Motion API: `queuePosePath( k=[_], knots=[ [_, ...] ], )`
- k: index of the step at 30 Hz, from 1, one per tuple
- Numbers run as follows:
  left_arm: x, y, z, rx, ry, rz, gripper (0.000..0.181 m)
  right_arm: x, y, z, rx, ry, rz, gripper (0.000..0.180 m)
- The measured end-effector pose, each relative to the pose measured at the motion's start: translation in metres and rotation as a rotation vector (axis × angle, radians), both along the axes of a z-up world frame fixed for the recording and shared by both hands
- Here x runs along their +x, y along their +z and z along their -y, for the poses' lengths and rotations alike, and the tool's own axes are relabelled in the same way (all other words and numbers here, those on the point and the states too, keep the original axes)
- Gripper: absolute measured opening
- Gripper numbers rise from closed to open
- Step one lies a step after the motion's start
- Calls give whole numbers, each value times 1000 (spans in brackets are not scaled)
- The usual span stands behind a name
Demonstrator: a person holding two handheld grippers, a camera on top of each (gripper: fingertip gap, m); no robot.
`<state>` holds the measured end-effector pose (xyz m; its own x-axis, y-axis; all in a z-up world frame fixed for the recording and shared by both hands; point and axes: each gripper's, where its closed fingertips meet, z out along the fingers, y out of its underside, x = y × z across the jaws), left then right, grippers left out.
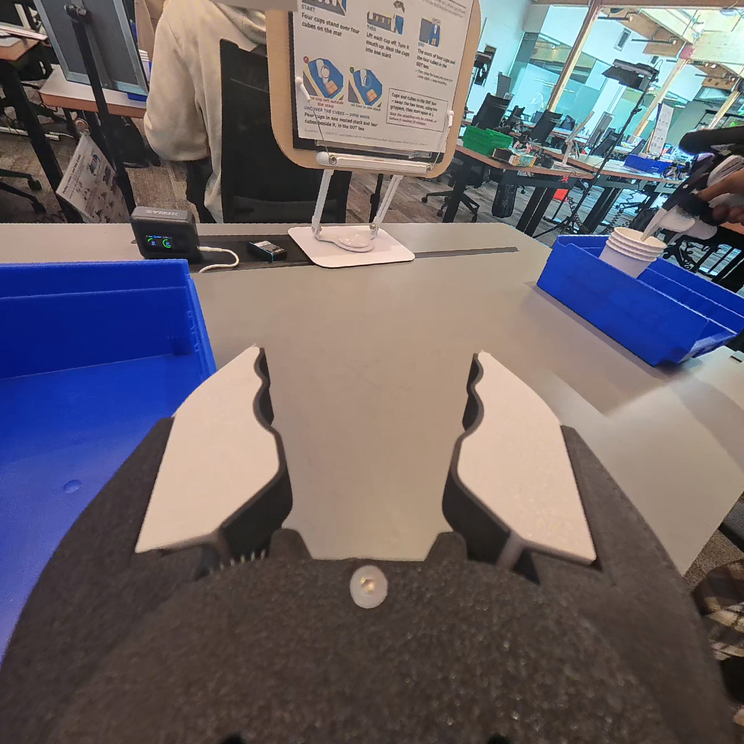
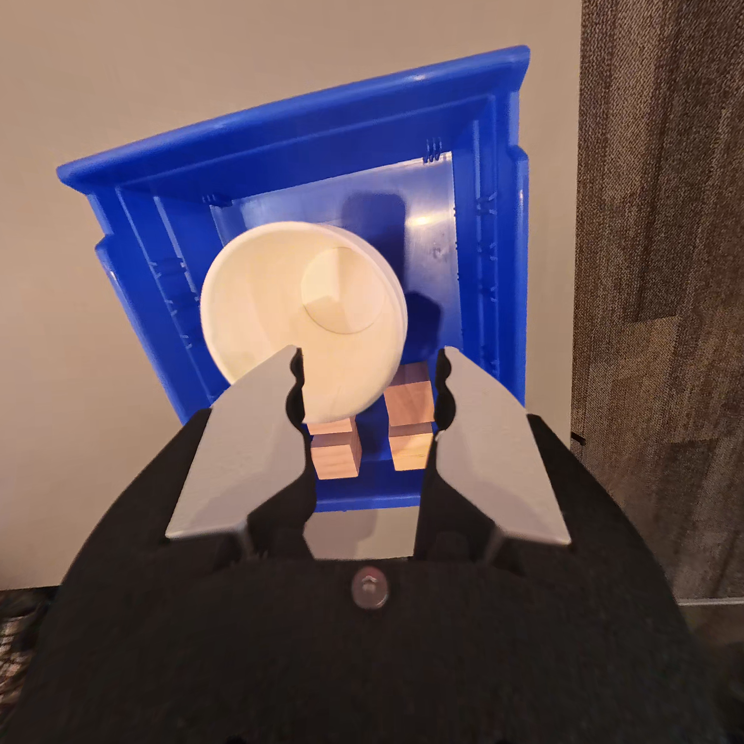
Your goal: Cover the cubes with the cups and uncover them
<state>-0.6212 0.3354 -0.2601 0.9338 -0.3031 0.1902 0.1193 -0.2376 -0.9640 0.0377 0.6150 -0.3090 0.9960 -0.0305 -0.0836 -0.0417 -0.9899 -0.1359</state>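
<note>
Right gripper [image 2: 368, 396] jaws agape over nested cups [image 2: 302, 318] and cubes [image 2: 410, 422] in blue bin [image 2: 282, 133]. Left gripper [image 1: 368, 402] jaws agape, empty, above worktop [image 1: 402, 314]. Next, probably: pinch a cup rim, lift out.

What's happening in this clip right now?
A person works two handheld grippers at a grey table. The right gripper hangs open over a blue bin that holds a nested stack of white cups and wooden cubes; one finger reaches into the stack's mouth, but nothing is clamped. The left gripper is open and empty over bare table, beside a second blue bin. No cube sits under a cup.
</note>
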Motion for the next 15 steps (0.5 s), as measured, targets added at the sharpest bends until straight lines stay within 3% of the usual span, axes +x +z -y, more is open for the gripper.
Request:
queuePosePath(
  k=[9, 15],
  knots=[
    [-1, -5, -3, -13, -1, 2, 93, 2, -4, -3, -4, -7, 1, 63],
    [1, -4, -3, -9, -8, 5, 93, 2, 23, -7, 72, 3, 14, 64]
  ],
)
